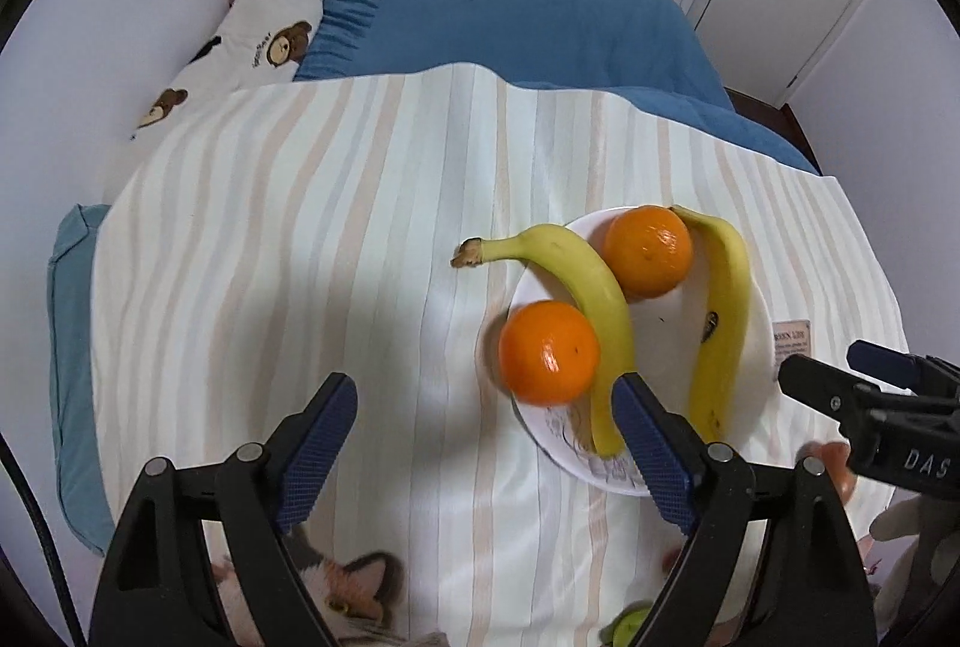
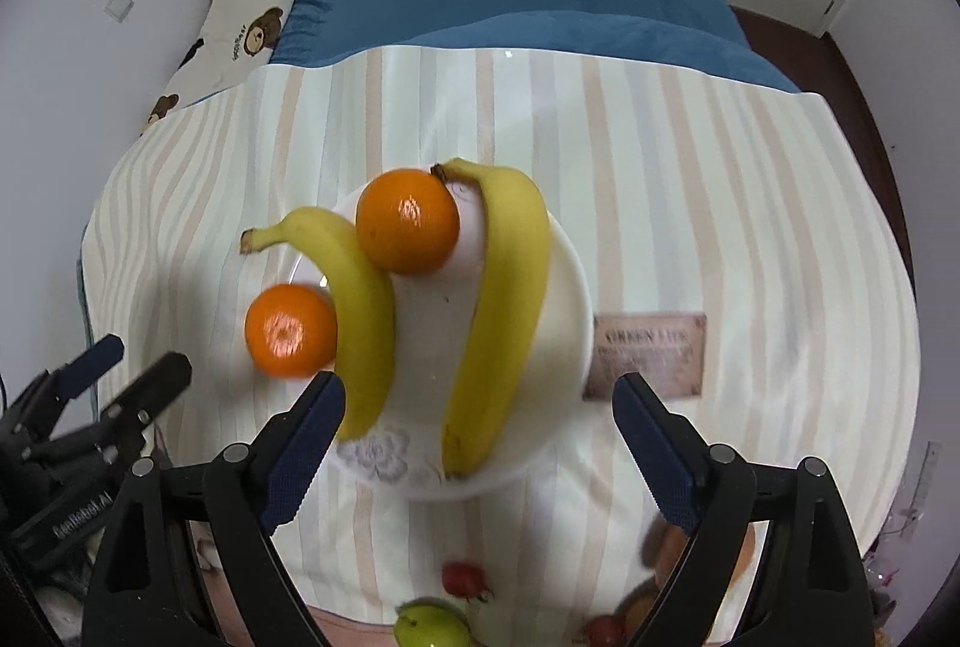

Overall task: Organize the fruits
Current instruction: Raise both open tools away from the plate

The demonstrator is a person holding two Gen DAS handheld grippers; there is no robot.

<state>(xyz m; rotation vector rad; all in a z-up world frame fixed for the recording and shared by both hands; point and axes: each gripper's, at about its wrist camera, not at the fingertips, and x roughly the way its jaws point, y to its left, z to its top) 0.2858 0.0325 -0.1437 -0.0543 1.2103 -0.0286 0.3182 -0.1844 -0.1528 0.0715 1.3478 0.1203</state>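
Observation:
A white plate point(image 1: 759, 329) point(image 2: 570, 299) on a striped cloth holds two bananas and two oranges. The left banana point(image 1: 594, 299) point(image 2: 354, 305) lies between the near orange point(image 1: 549, 350) point(image 2: 291, 329) and the far orange point(image 1: 648, 248) point(image 2: 408, 221). The right banana point(image 1: 723, 305) point(image 2: 504, 299) lies along the plate's right side. My left gripper point(image 1: 486, 395) is open and empty, just in front of the near orange. My right gripper point(image 2: 480, 395) is open and empty above the plate's near edge. Each gripper shows in the other's view point(image 1: 864, 377) point(image 2: 126, 365).
The striped cloth point(image 1: 336, 251) point(image 2: 750, 203) covers a table in front of a bed with a blue blanket point(image 1: 528, 29). A brown label card point(image 2: 648, 353) lies right of the plate. A green fruit point(image 2: 429, 623) and small red fruits point(image 2: 462, 578) lie near the front edge.

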